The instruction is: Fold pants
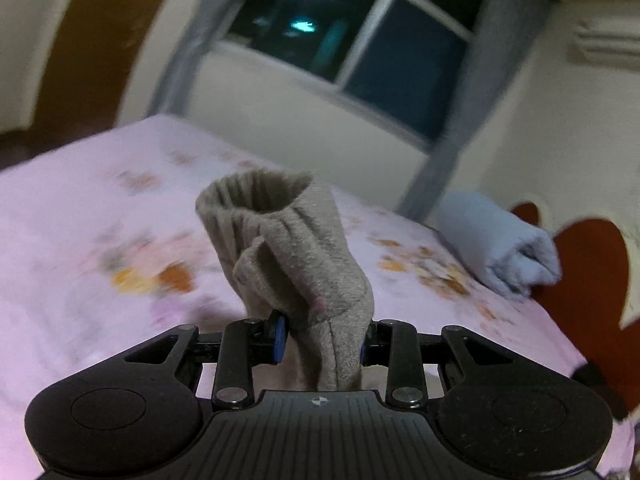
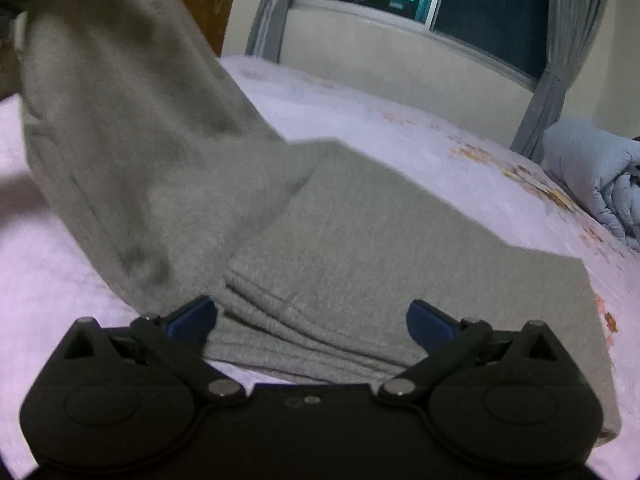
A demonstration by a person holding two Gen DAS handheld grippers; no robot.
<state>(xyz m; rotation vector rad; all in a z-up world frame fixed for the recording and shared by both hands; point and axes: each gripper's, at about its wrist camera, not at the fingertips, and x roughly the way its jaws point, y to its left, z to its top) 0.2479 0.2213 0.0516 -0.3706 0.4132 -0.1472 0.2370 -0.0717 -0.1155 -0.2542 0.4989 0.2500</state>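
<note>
The grey fleece pants (image 2: 360, 240) lie partly flat on the pink bedsheet (image 2: 60, 280), with the leg part lifted up to the left (image 2: 120, 100). My left gripper (image 1: 322, 338) is shut on the ribbed cuff end of the pants (image 1: 280, 240), which stands up between its blue pads, held above the bed. My right gripper (image 2: 312, 320) is open, its blue fingertips (image 2: 192, 316) spread just above the folded layers at the near edge of the flat part.
The bed with the pink floral sheet (image 1: 80, 220) fills both views. A rolled light-blue blanket (image 1: 496, 240) lies at the bed's right end, also in the right wrist view (image 2: 592, 176). A red-brown headboard (image 1: 584, 280), window and grey curtains stand behind.
</note>
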